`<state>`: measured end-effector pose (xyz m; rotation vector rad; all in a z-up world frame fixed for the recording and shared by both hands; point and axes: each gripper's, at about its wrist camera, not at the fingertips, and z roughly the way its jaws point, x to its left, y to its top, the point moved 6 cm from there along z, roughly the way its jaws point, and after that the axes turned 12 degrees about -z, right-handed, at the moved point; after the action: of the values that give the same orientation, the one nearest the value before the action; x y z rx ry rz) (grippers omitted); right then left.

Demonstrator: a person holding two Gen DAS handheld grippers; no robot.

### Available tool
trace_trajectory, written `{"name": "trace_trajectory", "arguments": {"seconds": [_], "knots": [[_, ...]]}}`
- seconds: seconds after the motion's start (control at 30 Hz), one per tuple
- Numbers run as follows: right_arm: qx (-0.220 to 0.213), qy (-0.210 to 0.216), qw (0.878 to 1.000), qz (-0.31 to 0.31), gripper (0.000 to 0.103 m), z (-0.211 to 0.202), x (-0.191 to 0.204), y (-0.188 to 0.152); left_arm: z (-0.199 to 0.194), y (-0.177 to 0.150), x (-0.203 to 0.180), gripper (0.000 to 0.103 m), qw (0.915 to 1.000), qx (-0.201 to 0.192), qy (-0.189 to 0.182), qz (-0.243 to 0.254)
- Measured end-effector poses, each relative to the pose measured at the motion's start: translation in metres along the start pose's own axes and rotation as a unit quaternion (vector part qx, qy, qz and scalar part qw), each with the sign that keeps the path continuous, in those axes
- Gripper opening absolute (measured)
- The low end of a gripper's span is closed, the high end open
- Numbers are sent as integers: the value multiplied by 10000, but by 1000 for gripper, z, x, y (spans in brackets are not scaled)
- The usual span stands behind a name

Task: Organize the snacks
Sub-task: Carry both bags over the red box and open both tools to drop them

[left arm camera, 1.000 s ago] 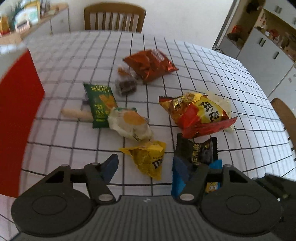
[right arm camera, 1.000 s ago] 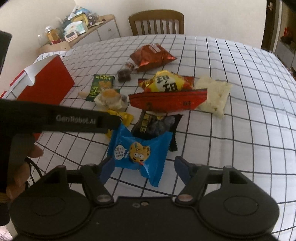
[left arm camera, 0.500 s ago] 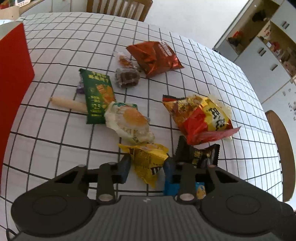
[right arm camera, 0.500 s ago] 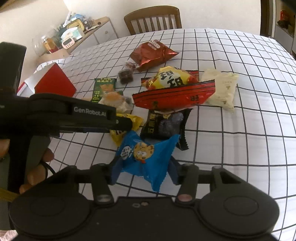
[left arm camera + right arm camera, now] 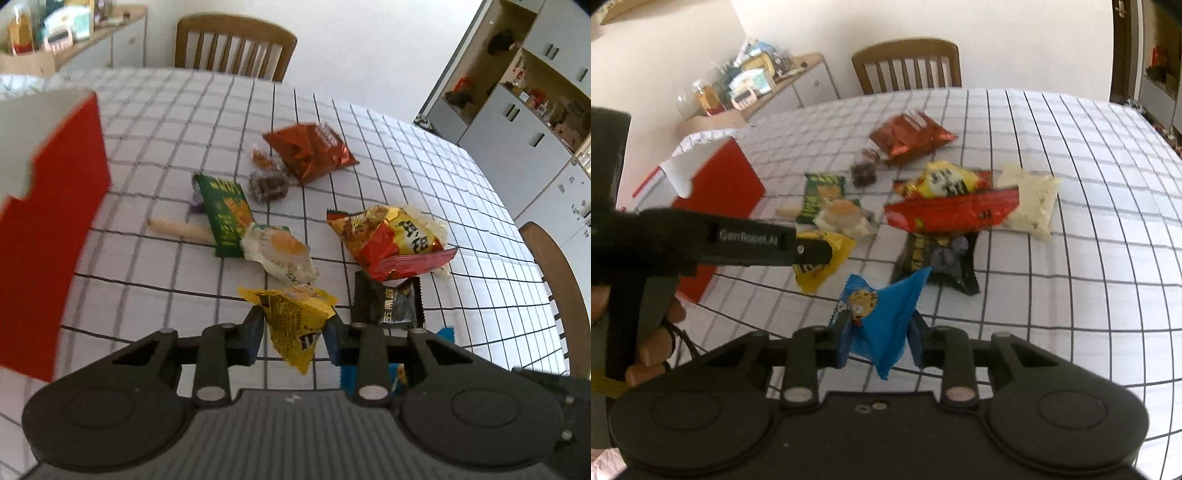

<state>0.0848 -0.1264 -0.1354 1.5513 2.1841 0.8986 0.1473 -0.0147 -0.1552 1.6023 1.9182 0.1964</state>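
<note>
My left gripper is shut on a yellow candy packet, which hangs just above the checked tablecloth. In the right wrist view, the jaws of my right gripper are closing, and the pads press a blue cartoon snack packet that is lifted off the cloth. The left tool, held by a hand, reaches in from the left there with the yellow packet. A red box with white flaps stands open at the left.
Several snacks lie mid-table: a red-brown chip bag, a green packet, a wrapped bun, a yellow-red bag, a black packet and a white packet. A wooden chair stands at the far side, another at the right.
Both grippers closed from open, the left on the yellow packet and the right on the blue one. Both have risen a little and lifted the packets off the cloth.
</note>
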Motion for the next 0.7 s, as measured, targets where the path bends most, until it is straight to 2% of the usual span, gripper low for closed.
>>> {"name": "trace_trajectory", "arguments": {"seconds": [0.17,0.3,0.7], "knots": [[-248,-35,9995,-189,30,-16,14,19,-40,9,4,33,9994,-345,34,98],[-448,17,9985,-324,30,-25,29,39,-68,19,14,33,9981,-561,240,88],[-896,446,9907,-918,30,-19,103,104,-137,51,71,34,9908,-1141,706,-171]]}}
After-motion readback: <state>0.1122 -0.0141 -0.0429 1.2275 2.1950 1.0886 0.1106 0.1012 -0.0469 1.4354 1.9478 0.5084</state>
